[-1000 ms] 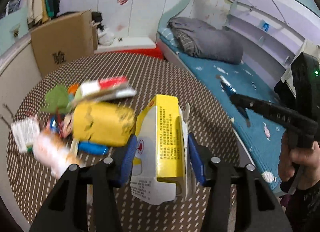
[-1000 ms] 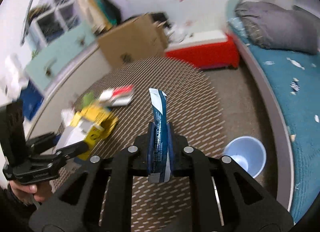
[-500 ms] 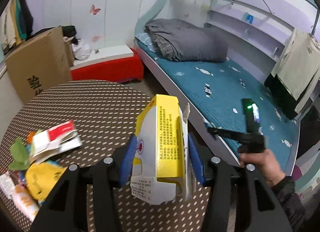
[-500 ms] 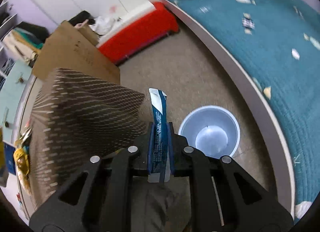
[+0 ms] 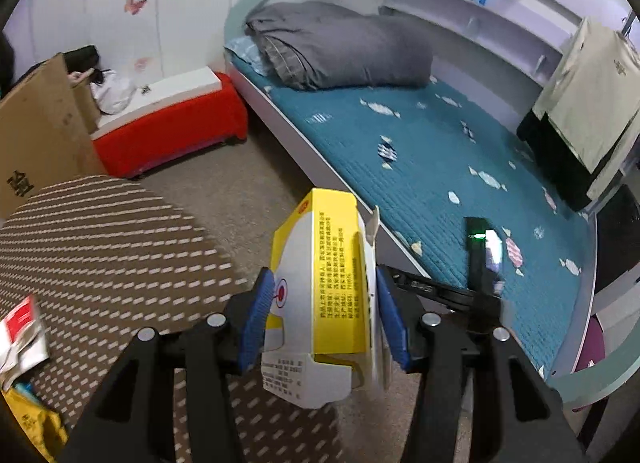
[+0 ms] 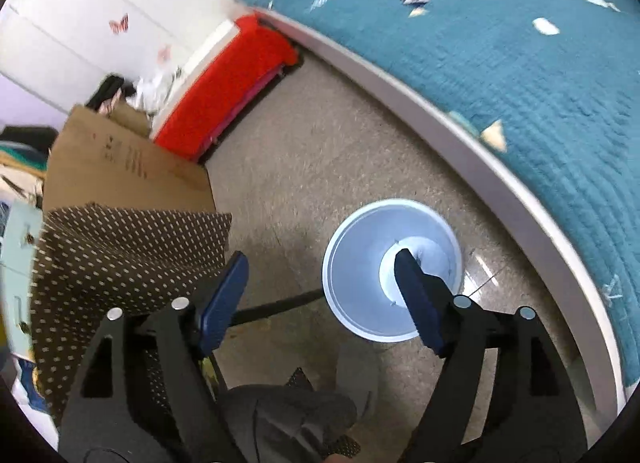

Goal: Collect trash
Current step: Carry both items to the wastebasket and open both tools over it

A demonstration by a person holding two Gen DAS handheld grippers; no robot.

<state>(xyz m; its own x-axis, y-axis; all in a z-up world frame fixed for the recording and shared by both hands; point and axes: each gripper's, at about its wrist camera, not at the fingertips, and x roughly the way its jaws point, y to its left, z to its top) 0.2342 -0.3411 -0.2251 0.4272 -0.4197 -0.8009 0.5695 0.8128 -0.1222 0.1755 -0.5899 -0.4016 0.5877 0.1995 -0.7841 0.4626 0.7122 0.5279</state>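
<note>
My left gripper (image 5: 322,297) is shut on a yellow and white carton (image 5: 324,283), its blue pads pressing both sides, held just past the edge of the brown dotted table (image 5: 104,247). My right gripper (image 6: 322,279) hangs over the floor with its jaws opening wide and nothing between them. Its right finger (image 6: 416,295) overlaps a pale blue bin (image 6: 360,263) that stands on the floor below. The blue and white wrapper is not visible. In the left wrist view the right gripper (image 5: 436,291) shows behind the carton.
A bed with a teal cover (image 6: 520,63) runs along the right. A red box (image 6: 224,83) and a cardboard box (image 6: 120,167) stand beyond the table (image 6: 120,263). More trash (image 5: 20,327) lies at the table's left. Grey clothing (image 6: 288,415) shows below.
My right gripper swung from the table down over the bin and opened; the blue and white wrapper it held is gone. My left gripper carried the carton rightward, off the trash pile.
</note>
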